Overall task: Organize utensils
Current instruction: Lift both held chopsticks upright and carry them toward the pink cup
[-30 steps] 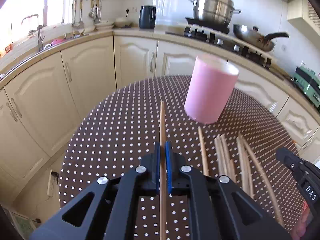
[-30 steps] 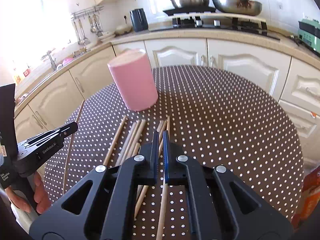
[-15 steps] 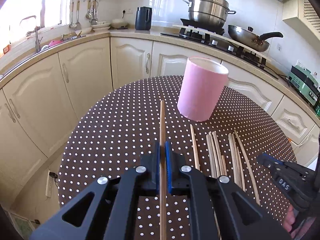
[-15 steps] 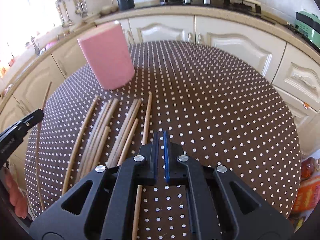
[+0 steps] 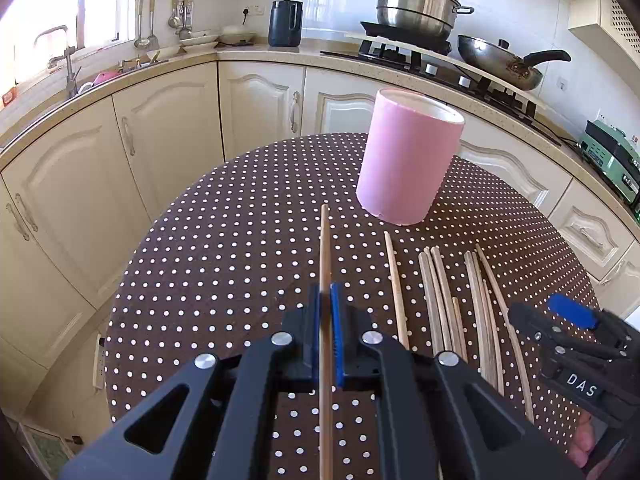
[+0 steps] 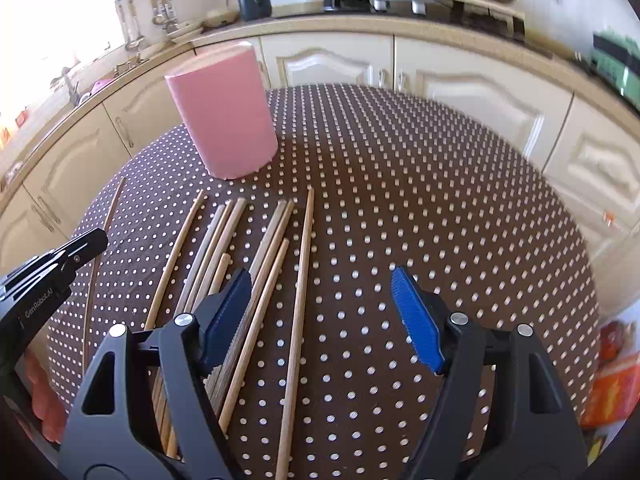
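The left gripper point(image 5: 326, 304) pinches one chopstick point(image 5: 325, 248) between its fingers, tip aimed toward the pink holder point(image 5: 408, 164), likely for dropping in. The right gripper point(image 6: 324, 312) is opening wide above the loose chopsticks point(image 6: 256, 264) lying on the polka-dot tabletop point(image 6: 440, 208), gripping none.

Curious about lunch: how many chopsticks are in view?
10, roughly: one chopstick gripped in the left tool, nine chopsticks lying side by side on the table before the pink holder; overlaps may hide more.
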Demonstrator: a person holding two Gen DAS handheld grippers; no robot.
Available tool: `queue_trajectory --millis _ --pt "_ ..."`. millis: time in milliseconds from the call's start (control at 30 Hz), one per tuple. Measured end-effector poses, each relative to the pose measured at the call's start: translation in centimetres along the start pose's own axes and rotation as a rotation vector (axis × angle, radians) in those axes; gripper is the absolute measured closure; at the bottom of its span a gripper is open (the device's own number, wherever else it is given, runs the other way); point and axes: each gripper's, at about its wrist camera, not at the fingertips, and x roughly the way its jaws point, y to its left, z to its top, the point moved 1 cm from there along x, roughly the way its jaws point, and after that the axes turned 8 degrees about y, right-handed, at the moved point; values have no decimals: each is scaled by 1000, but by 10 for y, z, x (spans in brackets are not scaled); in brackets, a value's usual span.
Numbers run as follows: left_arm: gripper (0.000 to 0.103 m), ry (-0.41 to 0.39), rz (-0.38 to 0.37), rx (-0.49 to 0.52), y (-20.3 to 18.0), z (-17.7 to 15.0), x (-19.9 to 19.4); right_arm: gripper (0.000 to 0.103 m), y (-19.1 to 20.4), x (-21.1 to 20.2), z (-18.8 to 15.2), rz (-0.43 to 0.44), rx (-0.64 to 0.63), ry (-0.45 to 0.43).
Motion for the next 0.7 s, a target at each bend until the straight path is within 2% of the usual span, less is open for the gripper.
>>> queue_trajectory --millis 167,200,233,300,367,400,433,567,700 --pt "97 13 -13 -1 0 -1 2 31 0 12 6 -22 -10 43" --pt "97 15 -13 0 0 -1 2 34 1 14 6 -26 -15 52" --pt "97 18 -12 3 -1 -2 3 40 3 17 6 -24 -25 58" --pt "97 27 -8 12 -2 -2 5 65 4 23 5 -20 -39 78" --pt "97 38 -7 12 -3 -3 7 77 8 25 7 -55 -71 63" --pt "97 45 -9 10 -3 -3 8 88 10 27 8 -51 -90 64" --pt "97 49 -11 8 -3 -3 9 94 13 28 10 -37 -113 66" --pt "97 74 -30 -9 1 -2 15 97 12 28 11 -31 -115 72" --pt "97 76 -53 -5 2 -2 15 97 14 26 12 36 -85 88"
